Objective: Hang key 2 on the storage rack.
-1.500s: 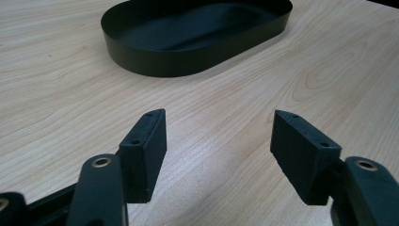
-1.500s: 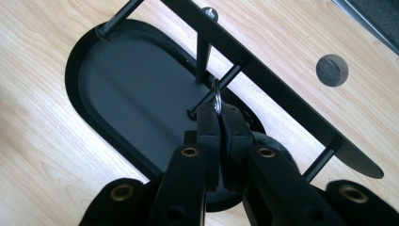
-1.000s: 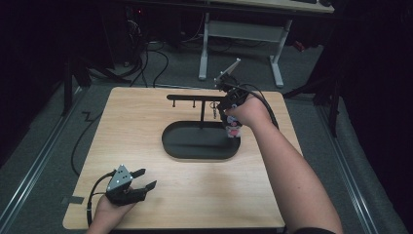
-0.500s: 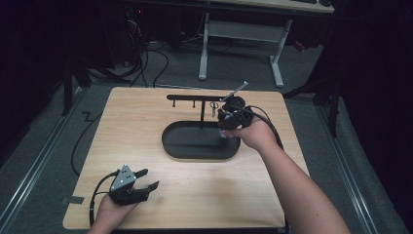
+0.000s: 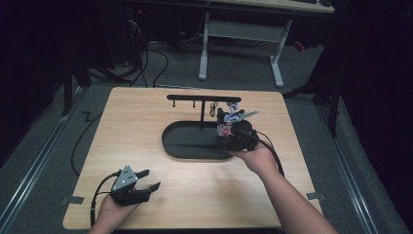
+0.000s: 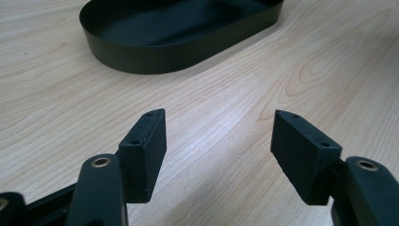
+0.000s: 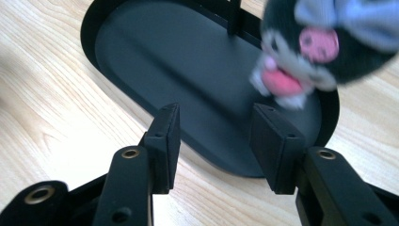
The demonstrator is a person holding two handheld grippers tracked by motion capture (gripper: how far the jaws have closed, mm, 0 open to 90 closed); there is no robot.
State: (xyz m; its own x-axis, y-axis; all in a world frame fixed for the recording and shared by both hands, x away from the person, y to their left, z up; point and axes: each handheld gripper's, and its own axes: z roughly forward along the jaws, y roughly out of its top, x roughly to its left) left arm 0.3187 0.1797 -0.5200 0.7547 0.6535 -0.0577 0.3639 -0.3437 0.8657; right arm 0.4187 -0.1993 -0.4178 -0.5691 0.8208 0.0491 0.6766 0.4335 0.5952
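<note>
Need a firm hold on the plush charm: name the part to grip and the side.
Grip the plush charm across its round dark head, the widest, softest part; the pink body below is small. Come from the tray's near side with the right gripper, whose jaws have just been opening, nothing between them, already facing it. It is blurred, perhaps swinging.

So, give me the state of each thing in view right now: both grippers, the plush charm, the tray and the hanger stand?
Right gripper: jaws just opening, nothing between.
Left gripper: open, empty.
Plush charm: blurred, beyond the jaws, over the tray's end.
Tray: flat on table.
Hanger stand: upright.
</note>
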